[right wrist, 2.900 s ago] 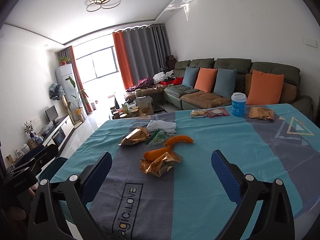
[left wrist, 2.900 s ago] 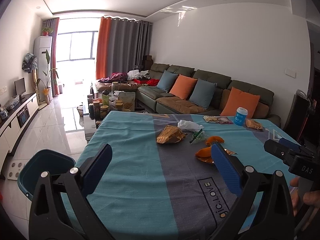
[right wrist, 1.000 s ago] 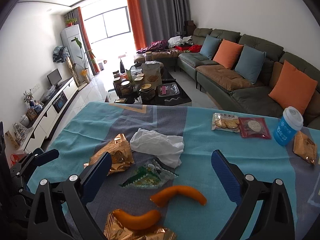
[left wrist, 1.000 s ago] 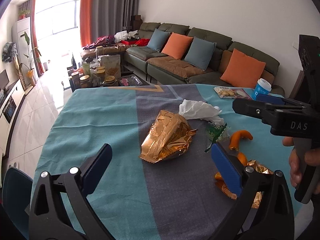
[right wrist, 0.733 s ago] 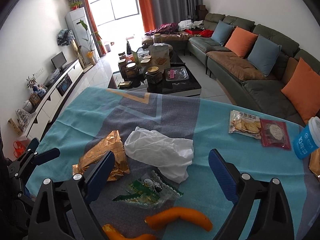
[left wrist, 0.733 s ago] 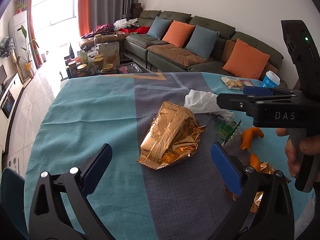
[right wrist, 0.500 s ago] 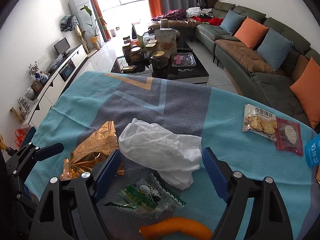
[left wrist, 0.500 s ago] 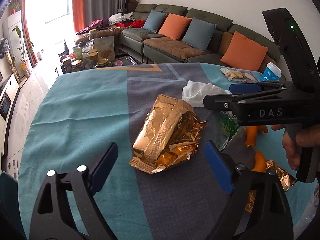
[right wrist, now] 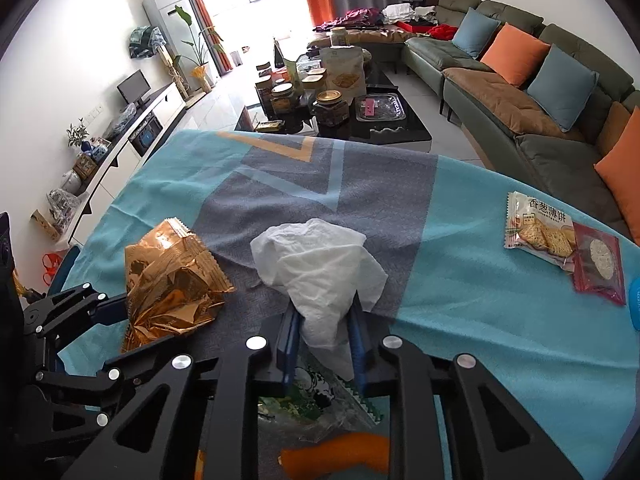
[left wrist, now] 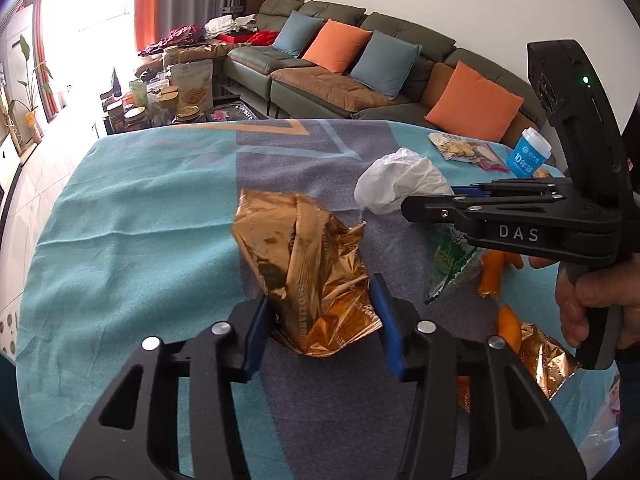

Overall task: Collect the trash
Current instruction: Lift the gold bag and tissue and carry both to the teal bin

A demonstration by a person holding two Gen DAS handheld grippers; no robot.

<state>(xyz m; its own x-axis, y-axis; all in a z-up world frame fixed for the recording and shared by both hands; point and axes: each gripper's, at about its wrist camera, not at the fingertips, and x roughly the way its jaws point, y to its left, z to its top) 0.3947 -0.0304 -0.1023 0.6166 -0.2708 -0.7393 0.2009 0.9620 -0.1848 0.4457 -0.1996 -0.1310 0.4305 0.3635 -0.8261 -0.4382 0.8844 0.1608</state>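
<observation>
My left gripper (left wrist: 320, 312) is shut on a crumpled gold foil wrapper (left wrist: 304, 268), which stands up between the blue pads; it also shows in the right wrist view (right wrist: 168, 284). My right gripper (right wrist: 324, 336) is shut on a white crumpled tissue (right wrist: 320, 264), also seen in the left wrist view (left wrist: 400, 186). A clear green-printed wrapper (right wrist: 320, 400) lies under the right gripper. Orange peel pieces (right wrist: 340, 456) and a second gold wrapper (left wrist: 540, 356) lie near the table's front.
The table has a teal and grey cloth (right wrist: 460, 280). Cracker packets (right wrist: 536, 228) and a blue cup (left wrist: 528, 156) sit at the far right. A sofa (left wrist: 360, 64) and a cluttered coffee table (right wrist: 328, 100) stand beyond the table.
Both grippers moved forward and down and closed: the left onto the gold wrapper, the right onto the white tissue. Both were open half a second ago.
</observation>
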